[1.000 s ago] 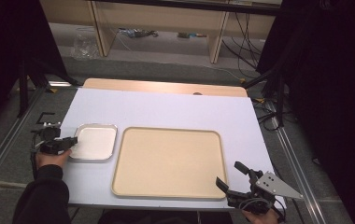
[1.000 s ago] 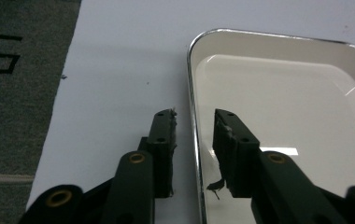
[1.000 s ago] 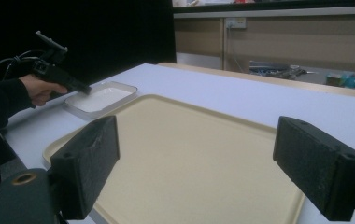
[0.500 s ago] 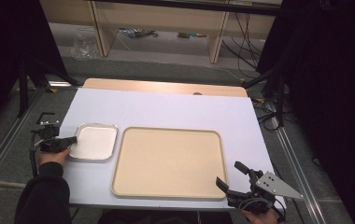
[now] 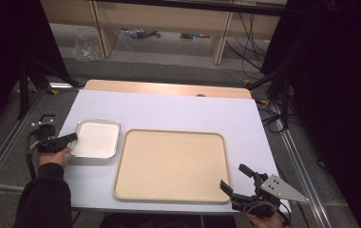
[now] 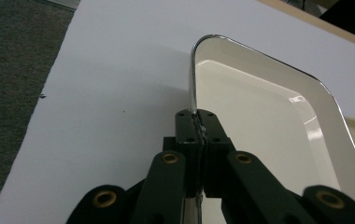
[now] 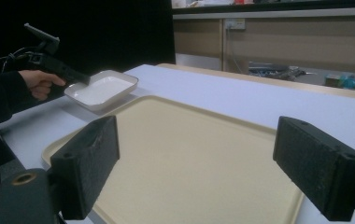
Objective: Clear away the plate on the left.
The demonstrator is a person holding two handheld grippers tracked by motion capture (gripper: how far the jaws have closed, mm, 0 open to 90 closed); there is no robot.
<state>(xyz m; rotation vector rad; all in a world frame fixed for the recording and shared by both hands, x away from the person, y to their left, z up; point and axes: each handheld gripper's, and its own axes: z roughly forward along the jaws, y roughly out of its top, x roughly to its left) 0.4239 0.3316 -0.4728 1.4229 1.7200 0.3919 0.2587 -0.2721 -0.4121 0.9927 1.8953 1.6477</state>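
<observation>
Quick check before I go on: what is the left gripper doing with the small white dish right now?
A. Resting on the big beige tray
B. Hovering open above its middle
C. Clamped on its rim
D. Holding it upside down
C. In the left gripper view the left gripper has its jaws closed on the metal rim of the white dish, which sits upright on the table beside the beige tray.
</observation>
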